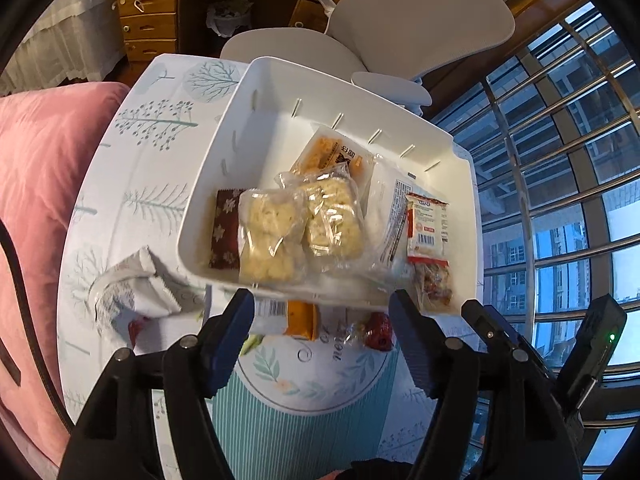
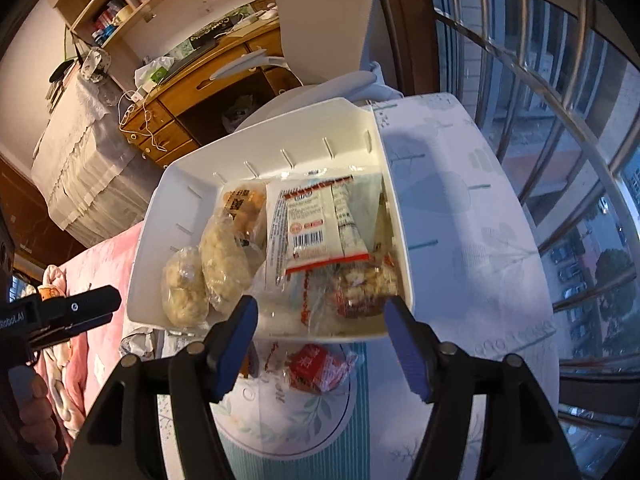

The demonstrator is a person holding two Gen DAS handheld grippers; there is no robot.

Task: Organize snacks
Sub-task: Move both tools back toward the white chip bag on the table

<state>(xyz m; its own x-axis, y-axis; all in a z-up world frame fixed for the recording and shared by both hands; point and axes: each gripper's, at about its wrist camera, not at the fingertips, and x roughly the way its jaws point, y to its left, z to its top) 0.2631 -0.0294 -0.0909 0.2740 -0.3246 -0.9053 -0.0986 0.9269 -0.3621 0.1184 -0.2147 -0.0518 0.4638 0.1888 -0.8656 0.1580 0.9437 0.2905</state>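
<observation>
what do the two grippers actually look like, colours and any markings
The left gripper and the right gripper look alike: each has matte black plastic arms with round silver pivot pins, ending in two flat blue fingertip pads. In the right wrist view, the left unit's black body carries white lettering reading "Robot.AI". In the left wrist view, the right unit's black body shows a small green light.

Ahead, beyond the jaws: wooden desk (image 2: 208, 92) with drawers, white swivel chair (image 1: 420, 16), white desk lamp (image 2: 248, 62). To the right, barred window (image 1: 560, 184) showing blue daylight and buildings. To the left, pink bedding (image 1: 44, 184). Underneath, tablecloth (image 1: 152, 128) printed with trees.
</observation>
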